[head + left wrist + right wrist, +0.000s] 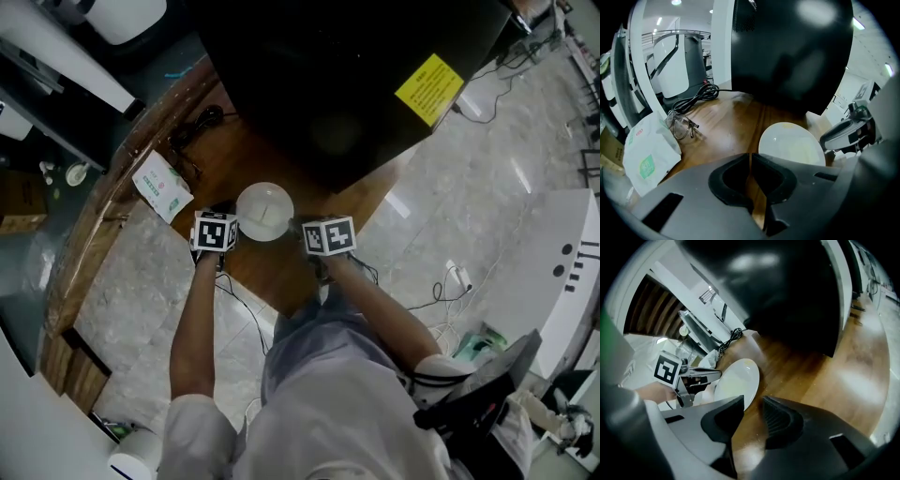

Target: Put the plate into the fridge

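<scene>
A white plate [264,211] lies flat on the wooden counter [246,269], just in front of the black fridge [328,84], whose front looks closed. My left gripper [223,216] sits at the plate's left side, its jaws shut on nothing [750,161]; the plate [791,145] lies just ahead and to the right of them. My right gripper [315,227] is at the plate's right side with jaws open [752,411]. The plate [736,380] rests beyond its left jaw, not between the jaws. Each gripper shows in the other's view.
A white packet [161,186] lies left of the plate, with eyeglasses [682,126] and a coiled black cable [696,98] behind it. The fridge carries a yellow label [429,87]. The counter edge curves near my body; cables run over the marble floor [450,281].
</scene>
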Demonstrator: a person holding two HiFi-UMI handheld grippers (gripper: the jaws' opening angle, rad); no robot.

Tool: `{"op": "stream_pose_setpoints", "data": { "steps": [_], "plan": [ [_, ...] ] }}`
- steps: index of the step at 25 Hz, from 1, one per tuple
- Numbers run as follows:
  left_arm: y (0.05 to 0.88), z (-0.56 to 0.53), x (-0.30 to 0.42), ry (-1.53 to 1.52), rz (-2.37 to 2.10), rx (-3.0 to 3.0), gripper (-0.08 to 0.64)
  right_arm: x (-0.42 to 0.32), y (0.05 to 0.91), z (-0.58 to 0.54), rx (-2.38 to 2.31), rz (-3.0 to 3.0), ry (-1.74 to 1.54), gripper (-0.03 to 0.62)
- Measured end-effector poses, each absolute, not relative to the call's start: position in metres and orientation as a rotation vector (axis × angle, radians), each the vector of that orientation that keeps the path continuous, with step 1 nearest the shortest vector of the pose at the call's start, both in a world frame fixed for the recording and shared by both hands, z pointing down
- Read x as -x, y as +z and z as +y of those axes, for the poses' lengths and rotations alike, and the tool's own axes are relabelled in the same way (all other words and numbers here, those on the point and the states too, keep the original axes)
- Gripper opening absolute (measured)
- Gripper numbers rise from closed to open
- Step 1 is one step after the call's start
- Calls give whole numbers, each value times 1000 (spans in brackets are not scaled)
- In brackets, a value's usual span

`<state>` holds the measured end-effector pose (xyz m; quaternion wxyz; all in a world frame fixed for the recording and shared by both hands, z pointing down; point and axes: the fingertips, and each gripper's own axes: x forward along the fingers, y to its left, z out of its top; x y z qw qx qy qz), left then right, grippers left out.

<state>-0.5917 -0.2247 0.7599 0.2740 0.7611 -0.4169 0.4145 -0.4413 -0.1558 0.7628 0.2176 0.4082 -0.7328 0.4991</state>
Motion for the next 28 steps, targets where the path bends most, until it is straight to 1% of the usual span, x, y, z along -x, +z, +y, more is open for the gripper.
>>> {"op": "stream_pose_setpoints", "data": {
  "steps": [7, 17, 24, 28],
  "plan": [
    [768, -222, 595, 1115, -1134, -2050, 21, 447, 768, -162, -1119, -2016, 1610, 112],
    [765, -223, 590, 1218, -1168, -2169, 21, 451, 772, -169, -1122, -2004, 1620, 103],
    [759, -226, 585, 1187, -1170, -2205, 20, 452, 772, -169, -1109, -2015, 1608, 78],
    [764, -228, 592, 1169, -1201, -2172, 20, 453, 772, -172, -1101, -2020, 1710, 72]
  ]
}}
